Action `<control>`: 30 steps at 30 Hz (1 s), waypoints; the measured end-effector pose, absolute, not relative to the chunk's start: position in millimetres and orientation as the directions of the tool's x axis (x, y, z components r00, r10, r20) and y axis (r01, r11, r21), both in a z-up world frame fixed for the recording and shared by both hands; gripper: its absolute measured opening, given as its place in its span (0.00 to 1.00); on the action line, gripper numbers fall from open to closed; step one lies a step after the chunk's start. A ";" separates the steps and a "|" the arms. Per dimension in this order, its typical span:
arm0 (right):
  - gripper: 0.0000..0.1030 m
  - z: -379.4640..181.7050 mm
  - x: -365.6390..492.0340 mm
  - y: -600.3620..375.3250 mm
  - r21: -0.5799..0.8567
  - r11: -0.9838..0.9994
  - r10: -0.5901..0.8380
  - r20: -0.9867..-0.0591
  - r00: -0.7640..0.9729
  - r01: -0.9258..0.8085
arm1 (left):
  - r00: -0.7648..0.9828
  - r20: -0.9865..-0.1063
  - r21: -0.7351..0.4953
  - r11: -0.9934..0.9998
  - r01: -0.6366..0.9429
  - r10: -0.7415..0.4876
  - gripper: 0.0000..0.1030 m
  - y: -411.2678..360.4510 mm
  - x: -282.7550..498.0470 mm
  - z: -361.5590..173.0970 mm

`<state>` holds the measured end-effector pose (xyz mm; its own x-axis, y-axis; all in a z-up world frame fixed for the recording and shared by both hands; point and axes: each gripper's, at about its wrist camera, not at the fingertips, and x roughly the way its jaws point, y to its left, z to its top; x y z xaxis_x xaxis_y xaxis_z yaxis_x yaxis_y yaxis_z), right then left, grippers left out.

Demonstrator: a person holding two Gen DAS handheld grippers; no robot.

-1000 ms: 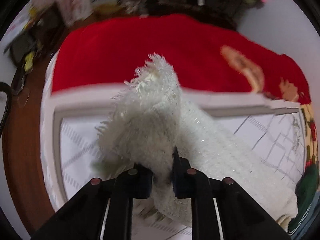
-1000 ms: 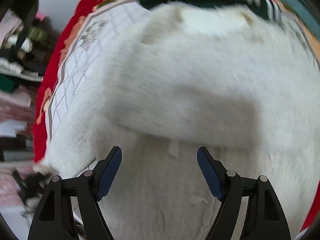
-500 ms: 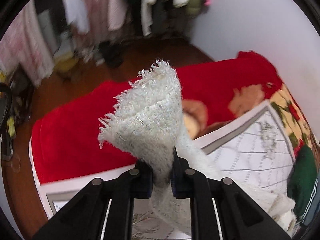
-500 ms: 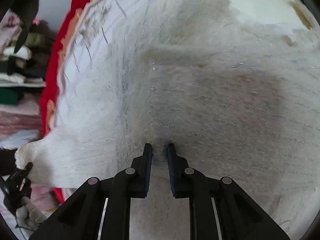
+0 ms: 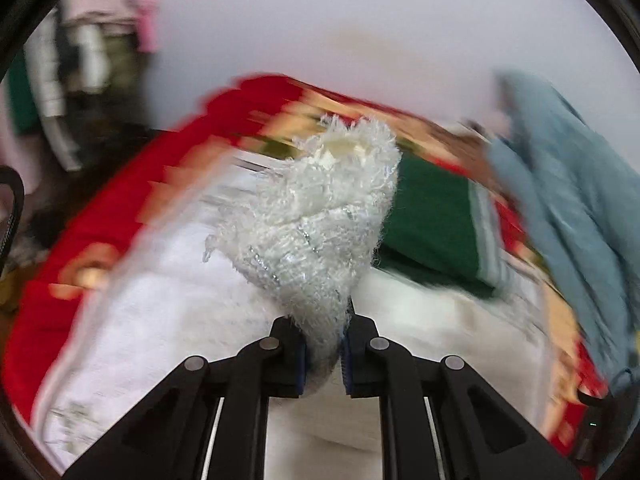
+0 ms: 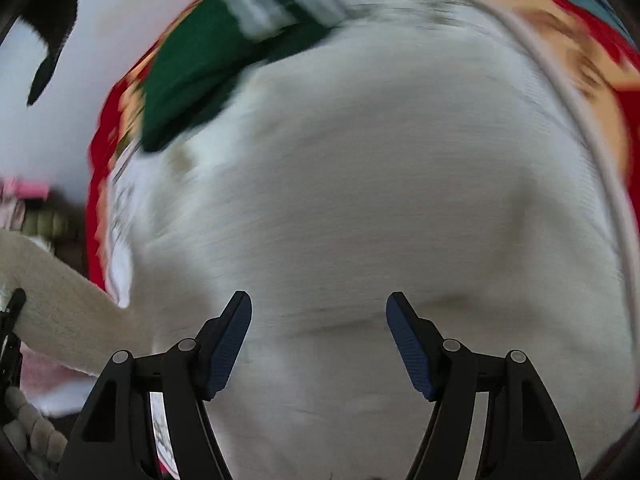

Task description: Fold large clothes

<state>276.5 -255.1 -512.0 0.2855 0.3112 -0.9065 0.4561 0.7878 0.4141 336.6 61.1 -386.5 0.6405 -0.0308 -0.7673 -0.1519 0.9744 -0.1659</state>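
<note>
A fluffy white garment [image 6: 360,184] lies spread on the bed. My left gripper [image 5: 323,356] is shut on a fringed end of the white garment [image 5: 320,224] and holds it lifted above the rest of the cloth. That lifted strip also shows at the left edge of the right wrist view [image 6: 60,312]. My right gripper [image 6: 318,340] is open and empty, close above the middle of the white garment. Both views are motion-blurred.
A red patterned blanket [image 5: 120,200] covers the bed. A folded green garment with pale stripes [image 5: 436,224] lies at the far side, also in the right wrist view [image 6: 200,60]. A blue-grey garment [image 5: 568,200] lies at the right. Hanging clothes [image 5: 60,80] are at the far left.
My right gripper was shut on the white garment half a second ago and has opened. My left gripper has swung right with the fringed end, over the garment toward the green one.
</note>
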 end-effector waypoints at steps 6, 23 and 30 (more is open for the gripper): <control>0.70 -526.4 232.6 -357.1 0.382 0.724 0.264 -0.923 0.280 0.575 | 0.559 -0.815 -0.128 0.988 0.081 -0.151 0.09 -98.9 341.1 -433.3; 0.70 -520.7 199.4 -426.3 0.415 0.735 0.319 -0.910 0.266 0.537 | 0.336 -0.925 -0.151 0.982 0.111 -0.180 0.93 -141.6 317.9 -495.7; 0.70 -508.8 266.2 -388.8 0.545 0.726 0.448 -0.838 0.313 0.421 | 0.391 -0.920 -0.089 0.991 -0.103 -0.042 0.93 -45.4 307.4 -457.7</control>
